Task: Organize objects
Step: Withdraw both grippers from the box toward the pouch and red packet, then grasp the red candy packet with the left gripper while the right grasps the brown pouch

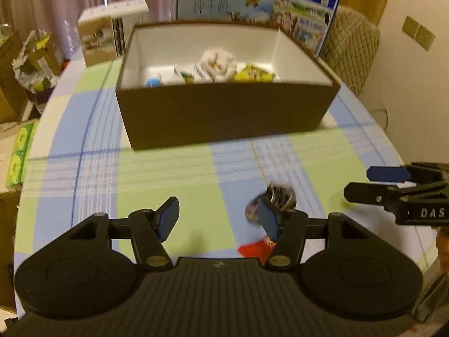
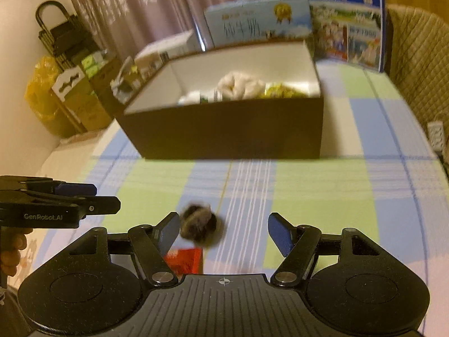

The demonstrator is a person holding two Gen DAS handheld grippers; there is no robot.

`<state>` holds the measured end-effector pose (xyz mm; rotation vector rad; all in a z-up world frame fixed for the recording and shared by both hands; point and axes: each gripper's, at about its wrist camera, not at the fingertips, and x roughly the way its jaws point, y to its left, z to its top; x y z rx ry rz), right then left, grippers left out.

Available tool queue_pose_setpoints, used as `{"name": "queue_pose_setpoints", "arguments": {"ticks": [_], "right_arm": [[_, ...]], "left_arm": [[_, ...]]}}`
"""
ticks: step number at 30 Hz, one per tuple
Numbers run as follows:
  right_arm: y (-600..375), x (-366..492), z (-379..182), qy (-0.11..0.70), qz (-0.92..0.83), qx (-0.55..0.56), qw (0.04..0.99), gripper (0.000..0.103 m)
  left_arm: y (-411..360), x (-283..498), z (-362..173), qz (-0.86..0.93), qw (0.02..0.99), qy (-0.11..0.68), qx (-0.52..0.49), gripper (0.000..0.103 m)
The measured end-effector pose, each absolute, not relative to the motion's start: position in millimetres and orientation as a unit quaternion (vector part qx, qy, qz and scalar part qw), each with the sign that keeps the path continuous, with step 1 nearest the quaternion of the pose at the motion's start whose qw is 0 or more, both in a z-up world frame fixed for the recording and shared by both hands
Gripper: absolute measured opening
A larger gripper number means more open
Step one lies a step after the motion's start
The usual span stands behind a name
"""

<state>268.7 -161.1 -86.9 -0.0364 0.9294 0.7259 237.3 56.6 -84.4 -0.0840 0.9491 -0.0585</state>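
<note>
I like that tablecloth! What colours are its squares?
The tablecloth has green, blue and white checks with thin stripes, best seen in the right wrist view.

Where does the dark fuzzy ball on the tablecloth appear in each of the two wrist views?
Left wrist view: the dark fuzzy ball lies lower right of centre, just behind the gripper's right finger.
Right wrist view: the ball lies lower left of centre, beside the gripper's left finger.
Shared landmark: the brown box stands beyond it in both.
</note>
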Motion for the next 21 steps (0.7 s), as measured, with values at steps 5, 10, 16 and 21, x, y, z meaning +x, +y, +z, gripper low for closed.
{"name": "queue_pose_setpoints", "arguments": {"ticks": [5,10,16,21], "right_arm": [[-158,273,-104,0.463,0.331,-0.041,0.821,0.067],[-156,272,-110,0.473,0.340,-0.047,0.812,0.067],[-154,270,-118,0.484,0.340,-0.067,0.804,0.067],[-155,271,-119,0.490,0.338,-0.066,0.801,0.067]], "left_arm": [[57,237,-102,-0.043,0.878,0.475,-0.037,0.057],[51,239,-112,-0.061,0.875,0.481,-0.022,0.057],[39,241,-124,-0.096,0.865,0.493,-0.015,0.057],[25,243,-130,-0.130,0.858,0.497,0.000,0.057]]}}
